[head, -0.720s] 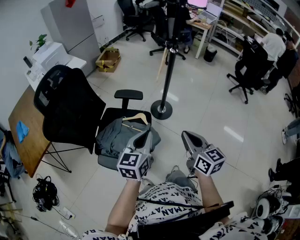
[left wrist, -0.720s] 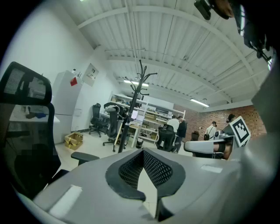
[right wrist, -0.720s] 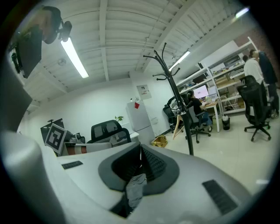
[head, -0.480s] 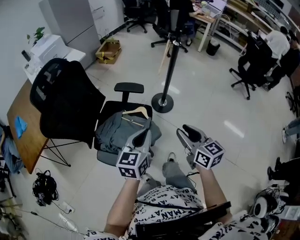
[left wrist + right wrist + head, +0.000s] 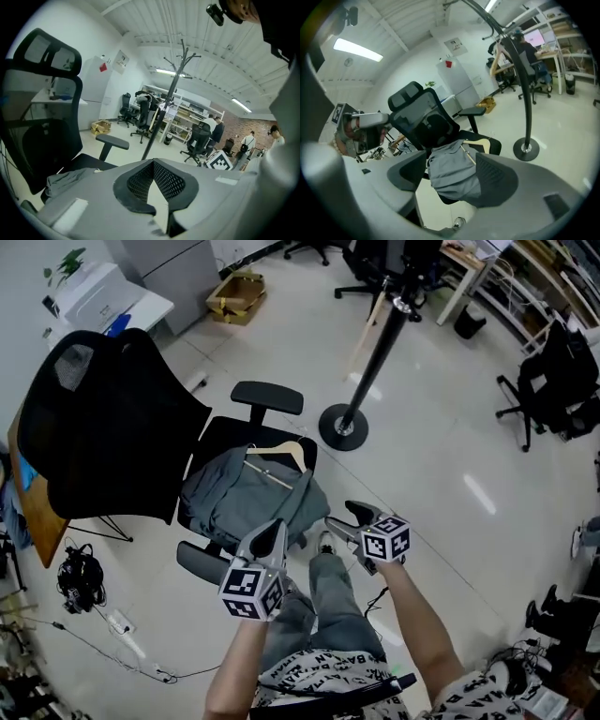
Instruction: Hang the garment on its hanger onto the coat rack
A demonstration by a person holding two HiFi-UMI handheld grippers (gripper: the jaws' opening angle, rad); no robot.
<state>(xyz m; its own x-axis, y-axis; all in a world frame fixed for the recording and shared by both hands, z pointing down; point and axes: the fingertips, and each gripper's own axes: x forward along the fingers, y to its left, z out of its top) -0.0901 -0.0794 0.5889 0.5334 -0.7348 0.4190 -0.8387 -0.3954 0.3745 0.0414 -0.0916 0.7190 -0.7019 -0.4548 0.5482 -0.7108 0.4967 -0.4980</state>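
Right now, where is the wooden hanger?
In the head view, the wooden hanger lies on the grey garment on the black office chair seat, left of the coat rack base.

- Your head camera looks steeply down on the chair (image 5: 103, 427) and coat rack (image 5: 380, 357).
- Your left gripper view looks low and level toward the far coat rack.
- Your right gripper view faces the near chair; all three share both.
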